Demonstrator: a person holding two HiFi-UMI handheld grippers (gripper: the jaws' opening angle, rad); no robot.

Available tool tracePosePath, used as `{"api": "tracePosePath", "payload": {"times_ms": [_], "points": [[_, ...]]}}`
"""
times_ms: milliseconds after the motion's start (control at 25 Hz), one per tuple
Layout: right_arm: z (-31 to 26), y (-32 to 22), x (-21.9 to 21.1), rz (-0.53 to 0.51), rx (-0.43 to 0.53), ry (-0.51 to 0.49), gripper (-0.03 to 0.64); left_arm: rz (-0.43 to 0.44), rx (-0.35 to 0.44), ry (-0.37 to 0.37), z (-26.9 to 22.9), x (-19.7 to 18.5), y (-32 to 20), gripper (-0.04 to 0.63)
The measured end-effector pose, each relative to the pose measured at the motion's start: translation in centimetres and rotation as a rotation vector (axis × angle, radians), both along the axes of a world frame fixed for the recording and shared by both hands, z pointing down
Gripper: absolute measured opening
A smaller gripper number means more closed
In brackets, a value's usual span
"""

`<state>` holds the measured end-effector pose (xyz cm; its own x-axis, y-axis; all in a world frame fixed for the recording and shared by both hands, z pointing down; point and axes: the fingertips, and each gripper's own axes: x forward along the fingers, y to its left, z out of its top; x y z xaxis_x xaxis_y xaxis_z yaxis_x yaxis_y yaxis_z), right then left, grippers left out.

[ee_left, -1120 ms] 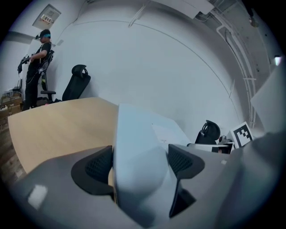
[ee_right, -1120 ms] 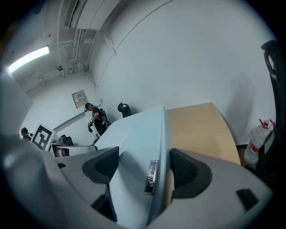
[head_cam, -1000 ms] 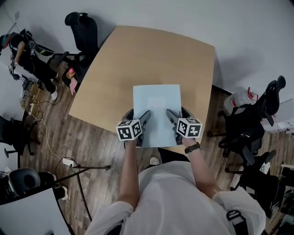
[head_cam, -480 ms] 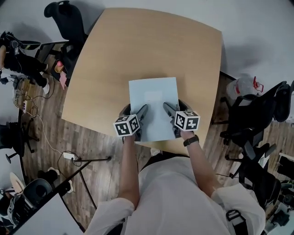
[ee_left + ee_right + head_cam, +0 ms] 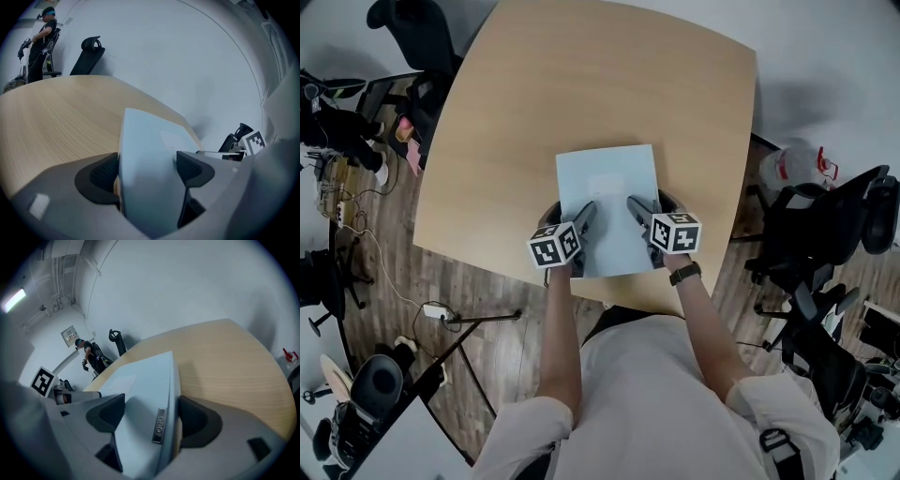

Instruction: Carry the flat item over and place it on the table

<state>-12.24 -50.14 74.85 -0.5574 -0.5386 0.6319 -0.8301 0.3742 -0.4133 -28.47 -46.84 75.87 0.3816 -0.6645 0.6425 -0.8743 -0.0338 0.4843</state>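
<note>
Looking down from the head: a flat pale blue item over the near part of a big tan wooden table. Pinched on its near left side by the left gripper. Pinched on its near right side by the right gripper. Far end of the item pointing to the far side of the table. Hard to tell if lying on the table top or held just above it.

From the left gripper view: one black pad on each side of the blue item, both pressed on it, left gripper closed tight on the edge. Bare table to the left and far.

From the right gripper view: same kind of squeeze by the right gripper, with the blue item between the two black pads. A small silver tag on the item's edge, right by the pads. Table on the right.

Around the table: black chairs, one at the far left and more on the right. A person standing far off by the white wall.
</note>
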Motion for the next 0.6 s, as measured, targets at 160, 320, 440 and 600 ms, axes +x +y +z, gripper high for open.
{"api": "tracePosePath", "payload": {"times_ms": [160, 320, 440, 600], "points": [[1.0, -0.2, 0.5, 0.001, 0.008, -0.012, 0.331, 0.002, 0.007, -0.047, 0.6, 0.5, -0.3, 0.396], [1.1, -0.3, 0.8, 0.003, 0.004, -0.019, 0.331, 0.003, 0.017, -0.067, 0.7, 0.7, -0.3, 0.397], [0.9, -0.3, 0.9, 0.004, 0.008, -0.041, 0.332, -0.006, 0.039, -0.051, 0.3, 0.7, -0.3, 0.399], [-1.1, -0.2, 1.4, -0.026, 0.114, 0.043, 0.331, -0.015, 0.09, -0.047, -1.5, 0.4, 0.3, 0.399]]}}
